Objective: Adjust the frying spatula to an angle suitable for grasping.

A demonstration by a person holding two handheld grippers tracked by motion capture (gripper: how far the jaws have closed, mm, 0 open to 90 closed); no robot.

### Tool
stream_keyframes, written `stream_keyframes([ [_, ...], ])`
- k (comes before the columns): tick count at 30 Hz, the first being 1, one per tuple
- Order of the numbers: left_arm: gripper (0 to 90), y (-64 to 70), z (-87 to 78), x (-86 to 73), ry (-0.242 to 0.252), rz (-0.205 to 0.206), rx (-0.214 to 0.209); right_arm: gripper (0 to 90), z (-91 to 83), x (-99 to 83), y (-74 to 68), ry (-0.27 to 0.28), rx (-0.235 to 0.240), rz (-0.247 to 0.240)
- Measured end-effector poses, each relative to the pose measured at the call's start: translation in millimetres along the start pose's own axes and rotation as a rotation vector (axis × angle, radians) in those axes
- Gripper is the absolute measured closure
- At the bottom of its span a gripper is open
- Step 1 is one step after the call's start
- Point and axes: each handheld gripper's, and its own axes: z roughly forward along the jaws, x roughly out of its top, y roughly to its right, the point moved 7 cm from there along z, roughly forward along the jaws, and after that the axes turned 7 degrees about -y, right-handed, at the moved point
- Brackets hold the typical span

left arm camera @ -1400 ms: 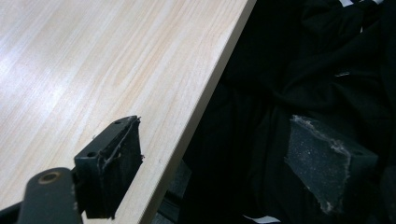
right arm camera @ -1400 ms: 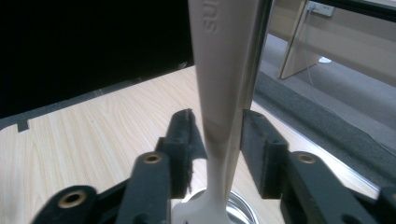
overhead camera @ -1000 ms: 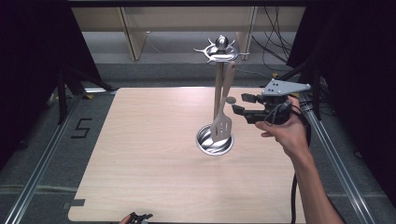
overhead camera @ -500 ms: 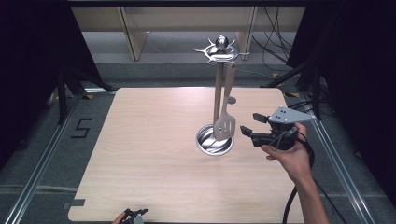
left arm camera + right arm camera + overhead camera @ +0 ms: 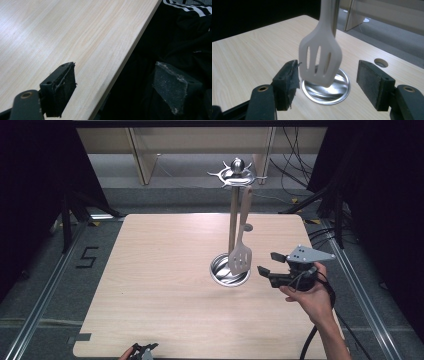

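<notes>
Right claw (image 5: pixel 265 263) wide, holding nothing, at centre right of high view, just beside slotted spatula (image 5: pixel 240 259) hanging on rack (image 5: pixel 233 222) at frame centre. Left claw (image 5: pixel 115 86) wide over counter (image 5: pixel 160 270) edge, bottom of frame.

Light falls from above onto the pale wood-grain tabletop (image 5: pixel 165 270), which is evenly bright in the high view, while the black curtains (image 5: pixel 30 180) at both sides stay almost featureless. The round shiny metal base (image 5: pixel 229 271) of the utensil stand carries soft glare, seen again as bright streaks in the right gripper view (image 5: pixel 325 87). There the pale slotted plastic spatula (image 5: pixel 320 60) is fairly sharp, its upper handle and the background softer. In the left gripper view a whitish sheen lies across the tabletop's far corner (image 5: pixel 15 30), and the dark area beyond the table edge is murky; nearby black jaws look slightly blurred
</notes>
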Motion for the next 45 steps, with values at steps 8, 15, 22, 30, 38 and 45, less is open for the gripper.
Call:
stream_keyframes([
  [8,17.5,-0.8,0.7,-0.1,-0.002,0.001,-0.003,33.2,5.8,-9.7,-6.4,-0.009,0.005,-0.010],
  [15,17.5,-0.9,1.2,1.1,-0.010,0.013,0.003,32.1,12.0,-21.2,-11.3,-0.033,0.019,0.004],
  [22,17.6,-1.2,1.1,1.7,-0.009,0.008,0.002,31.7,19.6,-34.9,-15.1,-0.087,0.016,-0.017],
  [30,17.5,-1.2,2.1,1.9,-0.009,0.003,-0.002,29.8,25.1,-41.3,-17.3,-0.090,0.017,-0.038],
  [38,17.5,-1.6,1.1,1.9,-0.008,0.008,0.004,29.3,29.2,-52.0,-24.0,-0.120,0.034,-0.027],
  [45,17.5,-0.4,0.8,2.3,-0.003,0.009,-0.003,28.9,33.1,-62.5,-26.9,-0.146,0.041,-0.039],
])
